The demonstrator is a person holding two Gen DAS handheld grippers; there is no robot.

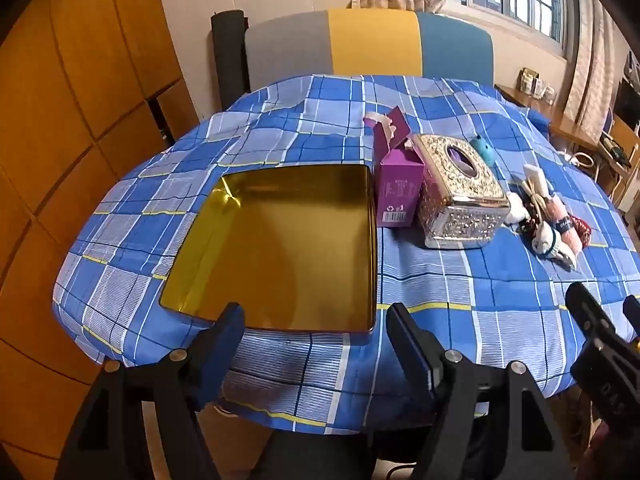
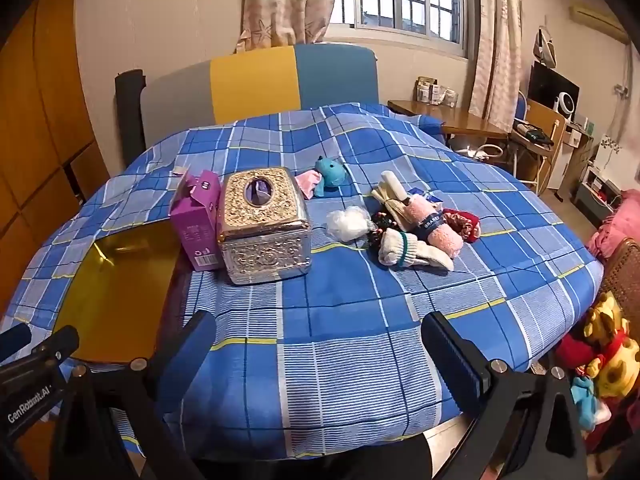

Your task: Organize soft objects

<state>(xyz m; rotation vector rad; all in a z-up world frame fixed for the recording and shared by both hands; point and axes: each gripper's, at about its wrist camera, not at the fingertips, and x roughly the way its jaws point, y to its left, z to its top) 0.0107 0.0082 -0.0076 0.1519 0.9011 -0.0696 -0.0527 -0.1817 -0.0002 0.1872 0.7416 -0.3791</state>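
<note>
A pile of soft things lies on the blue checked tablecloth (image 2: 340,308): a pink rolled towel (image 2: 434,226), white socks (image 2: 404,254), a white puff (image 2: 346,222), a red knit piece (image 2: 464,222). A teal plush toy (image 2: 330,176) lies behind them. The pile also shows in the left wrist view (image 1: 552,220). An empty gold tin tray (image 1: 280,248) sits at the left, also visible in the right wrist view (image 2: 120,288). My left gripper (image 1: 316,328) is open over the tray's near edge. My right gripper (image 2: 320,344) is open and empty above the table's front.
A purple carton (image 1: 398,188) and an ornate silver tissue box (image 2: 264,224) stand between tray and pile. A striped chair back (image 2: 256,84) is behind the table. Plush toys (image 2: 608,364) sit off the right edge. A wooden cabinet (image 1: 60,120) is at left.
</note>
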